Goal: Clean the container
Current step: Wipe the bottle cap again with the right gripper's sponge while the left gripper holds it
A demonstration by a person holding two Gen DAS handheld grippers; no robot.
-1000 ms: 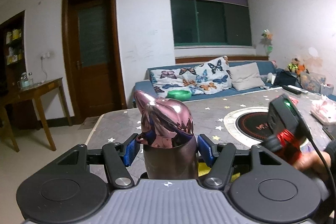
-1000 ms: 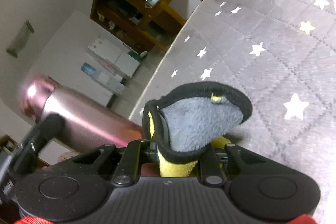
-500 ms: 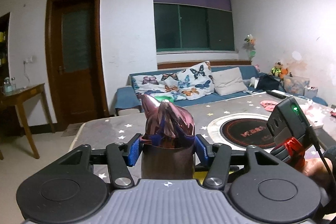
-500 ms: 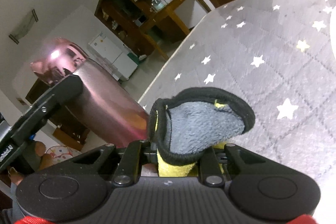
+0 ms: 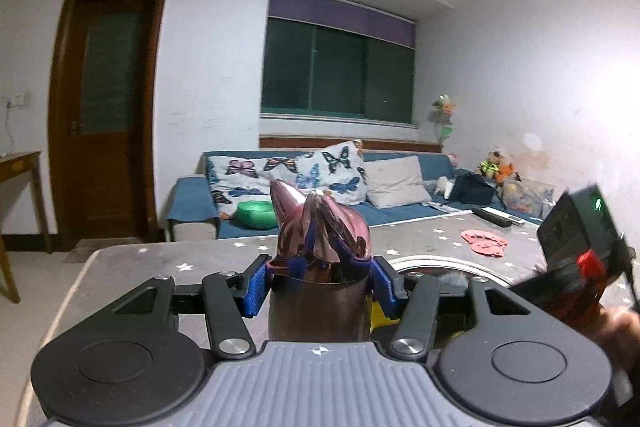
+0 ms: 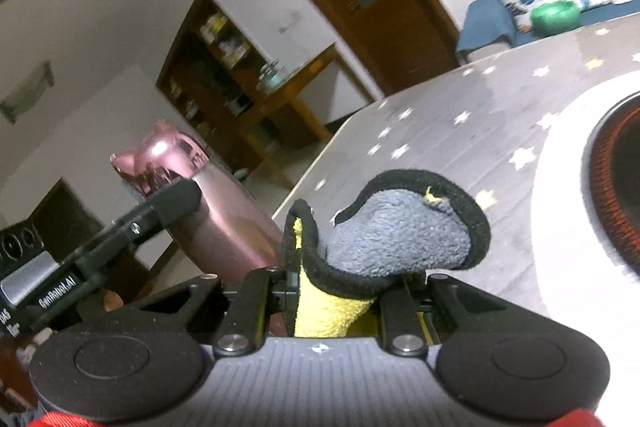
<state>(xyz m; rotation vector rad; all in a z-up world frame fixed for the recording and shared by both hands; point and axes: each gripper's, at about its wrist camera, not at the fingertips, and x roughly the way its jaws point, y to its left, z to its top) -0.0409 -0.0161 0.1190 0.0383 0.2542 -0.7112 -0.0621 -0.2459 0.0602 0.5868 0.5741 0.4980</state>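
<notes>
My left gripper (image 5: pixel 318 281) is shut on a shiny pink bottle (image 5: pixel 320 267) with a cat-ear lid, held upright above the grey star-patterned table (image 5: pixel 160 259). The bottle also shows in the right wrist view (image 6: pixel 212 211), to the left, with the left gripper's finger across it. My right gripper (image 6: pixel 340 291) is shut on a folded grey and yellow cloth (image 6: pixel 384 239) with black edging, right beside the bottle's lower side. The right gripper body shows in the left wrist view (image 5: pixel 576 255) at the right.
A round black and white cooktop (image 6: pixel 592 187) is set in the table. Red scraps (image 5: pixel 484 243) and a remote (image 5: pixel 498 217) lie at the far right. A blue sofa (image 5: pixel 400 215) with cushions and a green bowl (image 5: pixel 254 215) stands behind. A wooden side table (image 5: pixel 20 203) is at left.
Both grippers have tilted upward, so more of the room shows. The bottle now stands more upright in the right wrist view. The cloth stays beside it.
</notes>
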